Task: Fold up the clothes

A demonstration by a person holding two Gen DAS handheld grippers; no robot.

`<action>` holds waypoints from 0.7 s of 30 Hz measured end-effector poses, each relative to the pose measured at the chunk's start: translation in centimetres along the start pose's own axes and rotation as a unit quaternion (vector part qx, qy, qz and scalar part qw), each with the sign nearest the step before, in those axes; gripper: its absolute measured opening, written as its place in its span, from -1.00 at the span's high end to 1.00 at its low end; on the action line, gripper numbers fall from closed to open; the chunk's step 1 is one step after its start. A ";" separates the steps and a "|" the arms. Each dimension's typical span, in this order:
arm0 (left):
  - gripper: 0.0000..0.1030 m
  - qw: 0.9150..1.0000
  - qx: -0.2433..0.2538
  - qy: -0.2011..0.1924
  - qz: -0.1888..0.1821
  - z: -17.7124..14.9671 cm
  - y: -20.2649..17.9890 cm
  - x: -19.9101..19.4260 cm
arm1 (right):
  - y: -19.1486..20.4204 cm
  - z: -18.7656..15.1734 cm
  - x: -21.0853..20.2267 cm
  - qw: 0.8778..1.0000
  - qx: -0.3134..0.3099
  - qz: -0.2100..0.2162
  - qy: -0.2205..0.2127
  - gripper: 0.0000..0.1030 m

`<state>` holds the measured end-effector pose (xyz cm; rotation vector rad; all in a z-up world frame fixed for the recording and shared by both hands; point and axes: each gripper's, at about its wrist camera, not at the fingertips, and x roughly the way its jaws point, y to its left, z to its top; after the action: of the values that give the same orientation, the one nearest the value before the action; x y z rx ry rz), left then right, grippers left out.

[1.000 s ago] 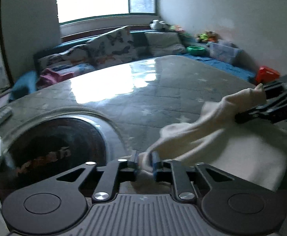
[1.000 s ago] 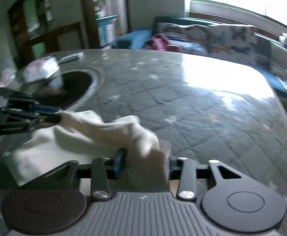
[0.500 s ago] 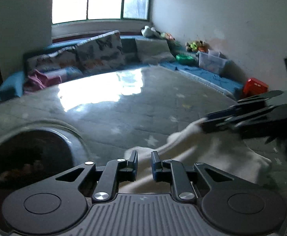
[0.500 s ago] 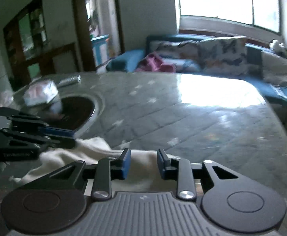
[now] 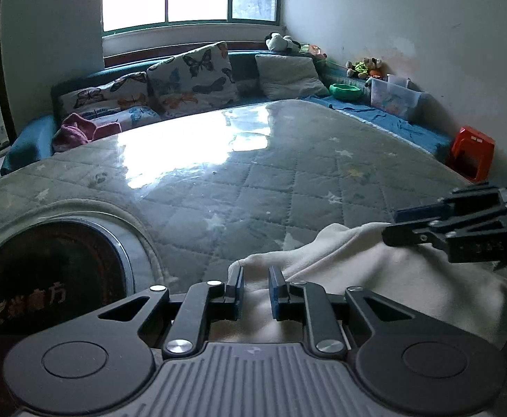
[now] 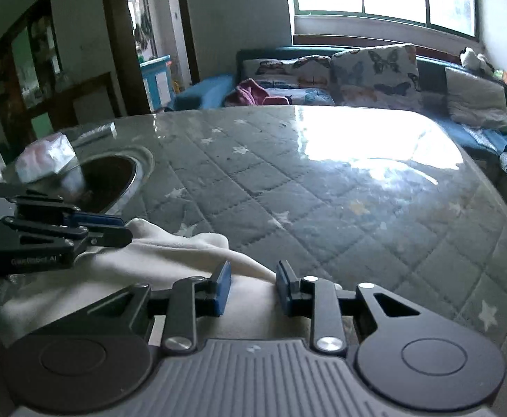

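Observation:
A cream cloth (image 5: 375, 278) lies bunched on the quilted grey table (image 5: 253, 191) near its front edge. My left gripper (image 5: 255, 288) is shut on the cloth's left end, with a fold filling the narrow gap between its blue pads. The right wrist view shows that same gripper (image 6: 114, 229) at the left, pinching the cloth (image 6: 170, 253). My right gripper (image 6: 253, 286) holds the cloth's other end between its pads. From the left wrist view it (image 5: 392, 226) reaches in from the right, and the fabric rises to its tips.
A dark round inset (image 5: 45, 271) is sunk into the table at the left. A pale plastic-wrapped pack (image 6: 45, 156) sits behind the inset. A sofa with butterfly cushions (image 5: 191, 76) runs beyond the far edge. A red stool (image 5: 472, 156) stands at the right.
The right jaws have narrowed on the cloth, which was bunched thick between them. Both grippers have shifted and the cloth now hangs lower and flatter between them.

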<state>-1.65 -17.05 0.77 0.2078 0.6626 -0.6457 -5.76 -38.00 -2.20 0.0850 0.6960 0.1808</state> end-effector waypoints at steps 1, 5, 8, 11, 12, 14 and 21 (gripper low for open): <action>0.65 1.000 -0.002 0.001 0.000 0.1 0.0 0.0 | -0.4 0.0 -0.2 1.000 0.011 0.004 -0.002 0.47; 0.64 1.000 -0.003 -0.002 0.009 0.4 0.2 -0.6 | -0.7 0.2 -1.4 1.000 0.005 -0.014 -0.018 0.46; 0.64 1.000 -0.008 -0.012 0.007 0.5 0.3 -1.7 | -0.8 -0.4 -2.2 1.000 -0.008 -0.020 -0.016 0.47; 0.65 1.000 -0.011 -0.018 0.010 0.5 0.5 -2.4 | -1.3 -1.0 -2.4 1.000 -0.006 -0.026 -0.007 0.50; 0.65 1.000 -0.014 -0.019 0.014 0.5 0.6 -2.6 | -1.5 -1.2 -2.4 1.000 -0.002 -0.027 -0.004 0.50; 0.67 0.999 -0.024 -0.020 0.026 0.5 1.3 -2.9 | -1.3 -0.9 -2.8 1.000 -0.002 -0.029 -0.007 0.50; 0.69 0.999 -0.043 -0.020 0.020 0.5 2.9 -4.0 | 3.1 0.7 -3.3 0.997 -0.073 0.022 -0.007 0.48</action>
<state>-2.00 -13.03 3.62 0.1281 0.6446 -0.5797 -8.22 -35.56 0.88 -0.0376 0.6647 0.2727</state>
